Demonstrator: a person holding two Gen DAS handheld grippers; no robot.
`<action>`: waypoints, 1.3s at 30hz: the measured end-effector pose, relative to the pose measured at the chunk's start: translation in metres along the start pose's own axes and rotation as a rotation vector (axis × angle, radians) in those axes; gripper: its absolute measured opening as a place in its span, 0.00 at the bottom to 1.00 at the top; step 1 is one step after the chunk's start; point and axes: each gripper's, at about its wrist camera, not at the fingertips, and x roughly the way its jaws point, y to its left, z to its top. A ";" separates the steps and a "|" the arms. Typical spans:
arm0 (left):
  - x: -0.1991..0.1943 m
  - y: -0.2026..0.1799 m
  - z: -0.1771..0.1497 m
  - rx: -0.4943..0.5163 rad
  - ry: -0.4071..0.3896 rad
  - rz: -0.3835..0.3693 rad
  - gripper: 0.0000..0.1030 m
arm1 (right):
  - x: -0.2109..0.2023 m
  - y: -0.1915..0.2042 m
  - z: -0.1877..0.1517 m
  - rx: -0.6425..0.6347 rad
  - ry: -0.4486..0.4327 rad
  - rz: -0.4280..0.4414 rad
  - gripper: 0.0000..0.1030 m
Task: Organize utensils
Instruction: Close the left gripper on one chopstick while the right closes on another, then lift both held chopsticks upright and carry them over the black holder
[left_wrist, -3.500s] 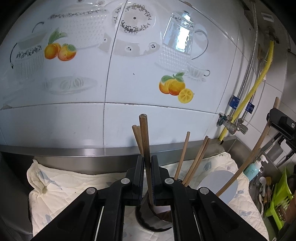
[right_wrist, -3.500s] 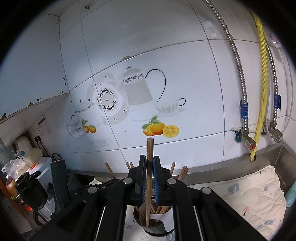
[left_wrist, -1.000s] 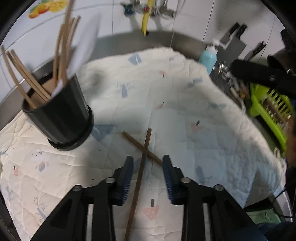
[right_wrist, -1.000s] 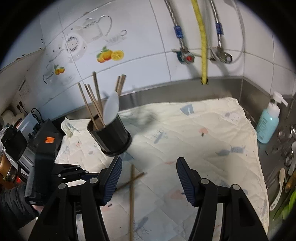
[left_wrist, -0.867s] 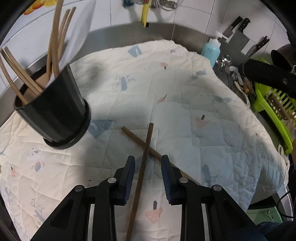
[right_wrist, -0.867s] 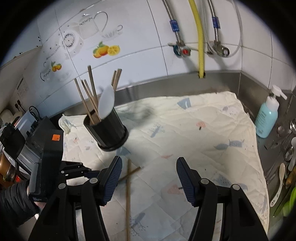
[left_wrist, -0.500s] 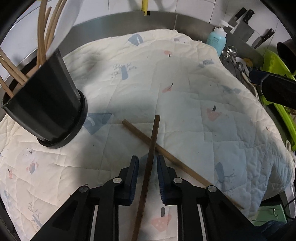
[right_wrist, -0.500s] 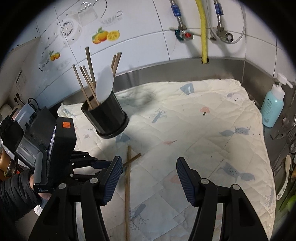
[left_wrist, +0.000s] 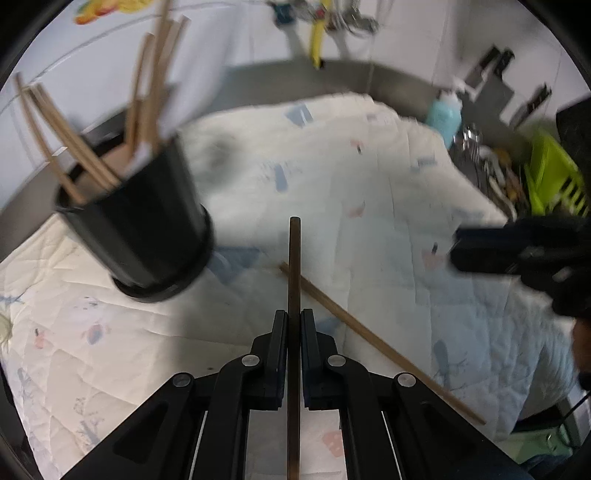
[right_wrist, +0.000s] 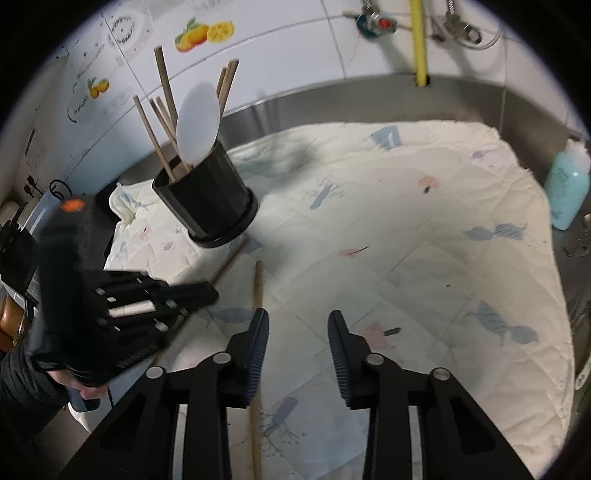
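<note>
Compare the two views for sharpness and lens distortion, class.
Left wrist view: motion-smeared, the black holder and bottle soft, only the left gripper crisp. Right wrist view: sharper, though the backsplash bows and dark corners ring the fisheye circle.

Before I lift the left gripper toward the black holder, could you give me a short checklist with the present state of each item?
1. Left gripper shut on the dark chopstick: ok.
2. Second chopstick free of the held one: cannot tell; they cross near the tip.
3. Right gripper holding the second chopstick: not ok; its jaws, just closing, are open, with that chopstick beside its left finger.
4. Black holder upright on the quilted cloth: ok.
5. Room in the holder: cannot tell.
</note>
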 end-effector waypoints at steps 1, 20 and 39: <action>-0.006 0.002 0.002 -0.010 -0.015 0.001 0.06 | 0.005 0.004 0.001 -0.008 0.010 0.008 0.29; -0.130 0.058 0.014 -0.167 -0.292 0.060 0.06 | 0.088 0.049 0.013 -0.148 0.166 -0.008 0.20; -0.185 0.130 0.069 -0.344 -0.537 0.051 0.06 | 0.055 0.063 0.020 -0.196 0.085 -0.035 0.09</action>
